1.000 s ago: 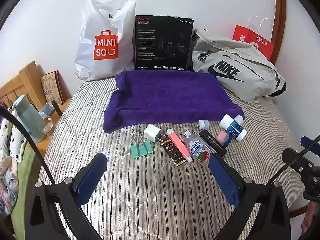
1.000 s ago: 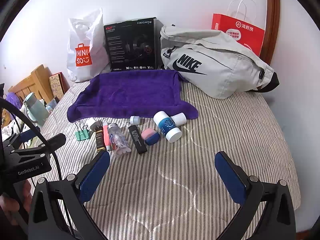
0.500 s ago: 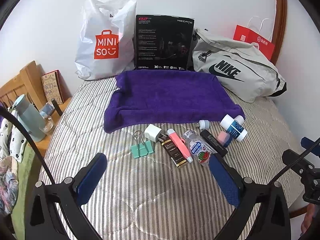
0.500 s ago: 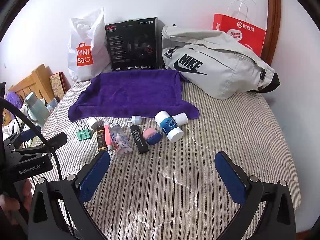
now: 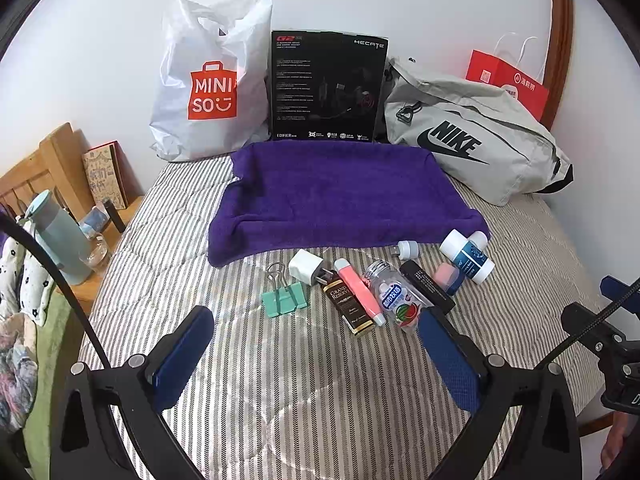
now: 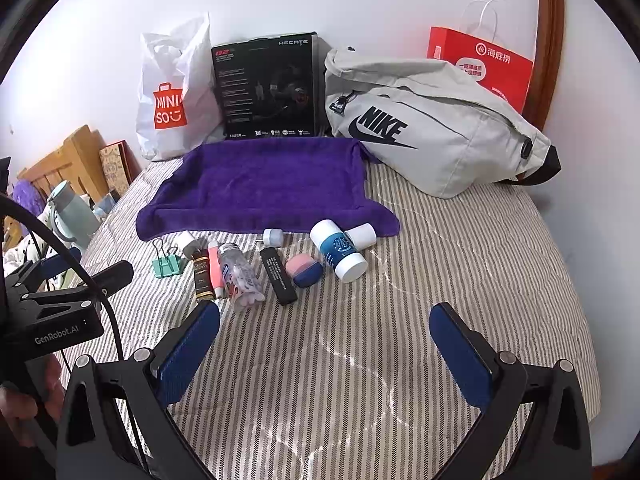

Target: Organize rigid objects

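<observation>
Against the white wall at the head of the striped bed [image 5: 320, 380]: a white plastic Miniso shopping bag [image 5: 208, 80], an upright black Hecate headset box [image 5: 328, 84], a grey fabric Nike sling bag [image 5: 472, 148] and, behind it, a red paper carrier bag [image 6: 484, 64]. Off the bed's left side, on a wooden nightstand [image 5: 104, 256]: a pale blue lidded bottle [image 5: 60, 236], a patterned notebook [image 5: 106, 172] leaning upright, a small glass [image 5: 96, 254].
</observation>
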### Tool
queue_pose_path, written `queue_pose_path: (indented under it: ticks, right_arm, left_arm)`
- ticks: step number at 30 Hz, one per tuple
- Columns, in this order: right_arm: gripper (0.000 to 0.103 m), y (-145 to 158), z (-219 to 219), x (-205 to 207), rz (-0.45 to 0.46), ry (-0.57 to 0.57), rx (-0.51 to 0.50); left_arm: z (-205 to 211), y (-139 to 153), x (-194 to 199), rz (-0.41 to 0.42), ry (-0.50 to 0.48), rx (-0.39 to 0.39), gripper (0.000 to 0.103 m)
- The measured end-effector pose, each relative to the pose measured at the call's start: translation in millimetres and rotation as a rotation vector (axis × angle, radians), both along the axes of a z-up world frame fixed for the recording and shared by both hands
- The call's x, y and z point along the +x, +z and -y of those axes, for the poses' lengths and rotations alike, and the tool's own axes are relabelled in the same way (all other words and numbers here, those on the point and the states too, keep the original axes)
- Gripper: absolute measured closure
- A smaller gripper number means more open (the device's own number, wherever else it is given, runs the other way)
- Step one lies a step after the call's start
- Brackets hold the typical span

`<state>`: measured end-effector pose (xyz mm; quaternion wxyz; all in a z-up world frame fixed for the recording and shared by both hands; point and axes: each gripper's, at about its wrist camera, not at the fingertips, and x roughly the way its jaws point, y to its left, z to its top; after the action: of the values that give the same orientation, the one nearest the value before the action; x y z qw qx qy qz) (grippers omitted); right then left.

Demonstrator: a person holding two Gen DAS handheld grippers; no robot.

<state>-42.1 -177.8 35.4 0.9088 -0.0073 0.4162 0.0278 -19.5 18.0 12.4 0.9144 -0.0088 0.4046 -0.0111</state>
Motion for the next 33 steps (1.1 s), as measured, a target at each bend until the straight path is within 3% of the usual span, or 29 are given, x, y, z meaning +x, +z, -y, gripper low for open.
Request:
queue_pose_path:
  ticks: [19,29,33]
  right_arm:
    - [0.0,-5,5,6,-0.011,-0.007,-0.004]
    - [0.0,-22,15,23,-0.056,-0.019,-0.007]
    - [0.0,-33,18,32,-0.079,-0.02,0.001]
  left_arm:
    - [-4,-4,7,-0.013,-0.003,0.007,0.0]
    - [-20,-41,33,-0.075,0.02,0.027,0.0]
    - [-32,-65,51,-0.121,0.065,-0.012,0.001]
